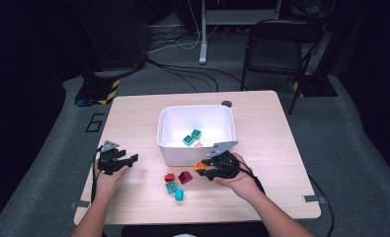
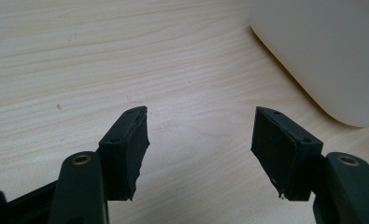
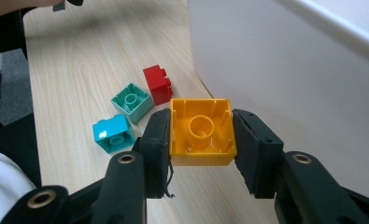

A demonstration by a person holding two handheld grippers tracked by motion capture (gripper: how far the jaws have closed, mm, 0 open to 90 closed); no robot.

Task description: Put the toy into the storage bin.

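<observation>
From above, my right hand-held gripper [image 1: 206, 169] sits just in front of the white bin [image 1: 173, 148], grasping an orange block [image 1: 199, 167] by two opposite sides, close to the near wall so I judge it only needs lifting over the rim. My left hand-held gripper [image 1: 126, 162] rests apart on the bare desk [image 1: 261, 148], out of the way. Loose blocks lie between my hands: a red block [image 1: 169, 177], a dark red block [image 1: 184, 177], a green block [image 1: 171, 187] and a cyan block [image 1: 179, 195]. Two teal blocks [image 1: 192, 137] already lie inside the bin

Along my left hand-held gripper [image 2: 200, 133], the jaws stand released with nothing between them, only wood grain below

Along my right hand-held gripper [image 3: 202, 140], the pads clamp the orange block [image 3: 202, 133] squarely, hollow underside facing the camera, the bin wall [image 3: 289, 70] just beside it
</observation>
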